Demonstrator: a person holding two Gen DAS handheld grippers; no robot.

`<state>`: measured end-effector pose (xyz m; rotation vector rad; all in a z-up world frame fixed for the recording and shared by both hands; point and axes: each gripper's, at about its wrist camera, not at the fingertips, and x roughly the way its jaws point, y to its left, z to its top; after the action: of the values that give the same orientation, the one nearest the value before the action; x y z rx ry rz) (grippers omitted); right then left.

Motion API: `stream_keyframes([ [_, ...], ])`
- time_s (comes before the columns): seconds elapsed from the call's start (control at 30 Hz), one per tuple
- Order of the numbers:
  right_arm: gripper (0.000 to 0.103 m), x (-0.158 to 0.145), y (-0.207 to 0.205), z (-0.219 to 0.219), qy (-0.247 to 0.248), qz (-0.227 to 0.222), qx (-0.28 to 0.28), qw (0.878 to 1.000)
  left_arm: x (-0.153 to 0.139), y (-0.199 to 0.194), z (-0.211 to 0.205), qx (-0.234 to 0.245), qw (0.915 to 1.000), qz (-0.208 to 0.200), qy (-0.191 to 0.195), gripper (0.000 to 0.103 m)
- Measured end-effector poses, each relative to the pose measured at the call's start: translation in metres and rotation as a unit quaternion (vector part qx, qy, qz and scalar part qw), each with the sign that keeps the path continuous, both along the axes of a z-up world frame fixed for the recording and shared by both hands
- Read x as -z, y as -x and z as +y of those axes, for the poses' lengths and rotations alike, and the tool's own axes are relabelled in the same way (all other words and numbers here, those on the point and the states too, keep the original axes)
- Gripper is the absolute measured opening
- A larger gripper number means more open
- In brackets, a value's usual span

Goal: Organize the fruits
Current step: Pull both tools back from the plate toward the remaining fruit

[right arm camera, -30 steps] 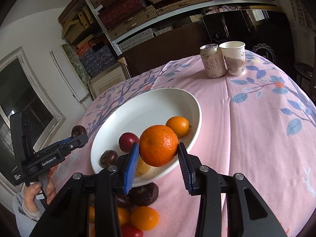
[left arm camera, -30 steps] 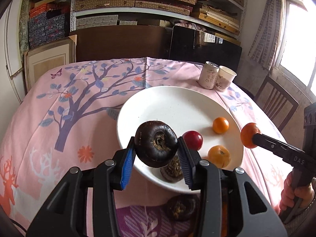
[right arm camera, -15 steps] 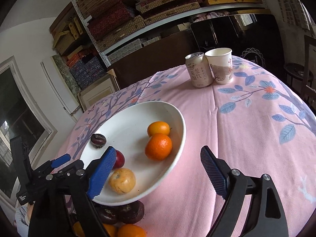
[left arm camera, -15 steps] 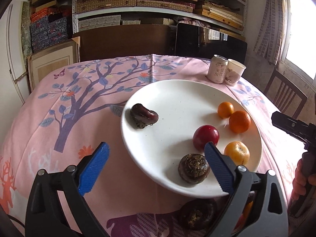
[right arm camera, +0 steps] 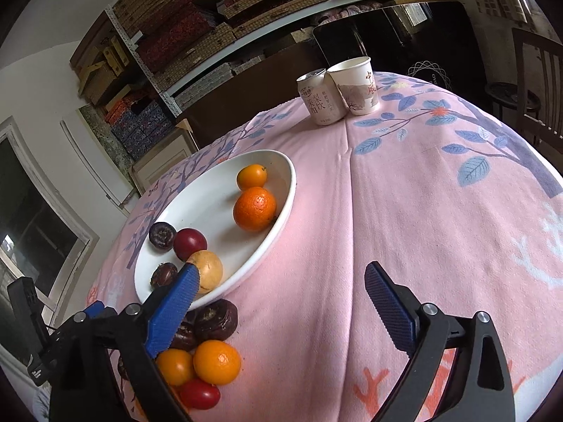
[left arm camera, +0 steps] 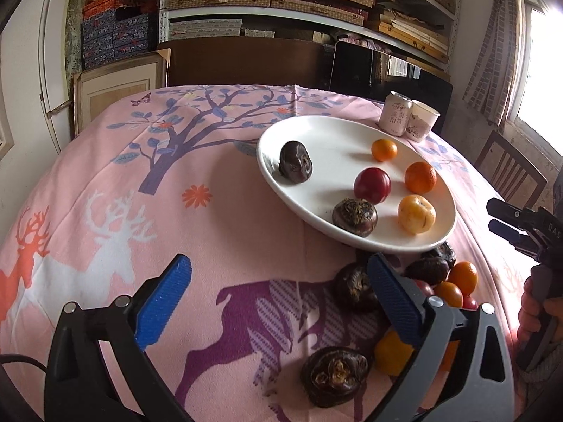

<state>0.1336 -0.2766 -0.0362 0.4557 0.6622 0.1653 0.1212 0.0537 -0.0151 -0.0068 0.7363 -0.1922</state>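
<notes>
Above the tablecloth, both grippers' fingers are spreading, empty.

The left claw fills the lower frame, jaws opening, nothing between them. Right of centre, a plate holds six fruits; more lie below it.

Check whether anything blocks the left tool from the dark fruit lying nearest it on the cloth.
Nothing visible blocks it. The left tool, empty with its jaws opening, faces bare tablecloth; the dark fruit lies just ahead and to the right, clear of the plate.
</notes>
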Motion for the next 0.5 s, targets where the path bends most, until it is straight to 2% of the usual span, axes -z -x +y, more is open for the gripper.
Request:
stream_keyframes([
  [0.17, 0.096, -0.001, 0.013, -0.006, -0.006, -0.007, 0.01, 1.0, 0.006, 0.016, -0.009, 0.017, 0.9994, 0.009, -0.027, 0.098],
  [0.33, 0.096, 0.004, 0.012, -0.012, -0.021, 0.001, 0.016, 1.0, 0.008, 0.034, -0.007, 0.032, 0.9992, 0.017, -0.015, 0.098],
  [0.5, 0.096, 0.004, 0.012, -0.011, -0.021, 0.008, 0.012, 1.0, 0.017, 0.04, -0.006, 0.028, 0.9981, 0.051, -0.023, 0.098],
])
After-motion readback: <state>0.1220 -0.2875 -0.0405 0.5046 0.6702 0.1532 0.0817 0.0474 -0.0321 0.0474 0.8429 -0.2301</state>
